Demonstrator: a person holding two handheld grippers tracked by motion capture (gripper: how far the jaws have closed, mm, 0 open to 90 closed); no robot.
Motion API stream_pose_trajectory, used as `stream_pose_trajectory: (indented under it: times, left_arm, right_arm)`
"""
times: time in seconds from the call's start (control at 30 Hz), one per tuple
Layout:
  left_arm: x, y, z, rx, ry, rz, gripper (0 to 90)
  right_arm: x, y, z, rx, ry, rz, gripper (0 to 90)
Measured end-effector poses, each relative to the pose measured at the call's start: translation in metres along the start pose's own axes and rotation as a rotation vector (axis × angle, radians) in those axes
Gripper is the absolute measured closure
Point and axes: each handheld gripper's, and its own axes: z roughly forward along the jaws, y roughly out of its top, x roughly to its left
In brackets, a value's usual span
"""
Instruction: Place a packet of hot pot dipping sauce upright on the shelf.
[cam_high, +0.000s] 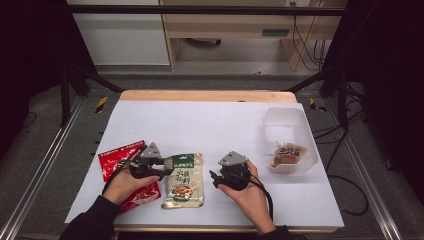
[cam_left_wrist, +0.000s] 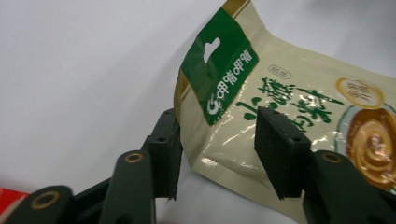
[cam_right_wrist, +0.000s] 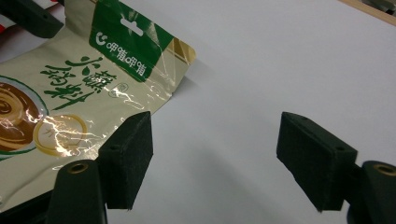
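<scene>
A beige snack packet (cam_high: 182, 180) with a green top lies flat on the white sheet at the front, left of centre. My left gripper (cam_high: 167, 172) reaches it from the left. In the left gripper view the packet (cam_left_wrist: 280, 93) has its near corner lifted between the jaws of that gripper (cam_left_wrist: 219, 154); one jaw stands beside the edge, the other over the print, and the pads are apart from it. My right gripper (cam_high: 214, 179) rests just right of the packet. Its jaws (cam_right_wrist: 219, 158) stand wide with bare sheet between them, the packet (cam_right_wrist: 70, 112) to their left.
A red packet (cam_high: 120, 160) lies under my left hand at the sheet's left edge. A clear plastic tub (cam_high: 292, 125) at the right holds a brown packet (cam_high: 289, 154). The wooden table edge (cam_high: 205, 96) runs along the back.
</scene>
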Motion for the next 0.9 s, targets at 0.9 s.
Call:
stream_pose_trajectory:
  times: [0.9]
  left_arm:
    - [-0.0022, 0.0018, -0.0001, 0.007, 0.028, 0.034, 89.6]
  right_arm:
    - [0.0021, -0.0005, 0.0031, 0.016, 0.004, -0.017, 26.7]
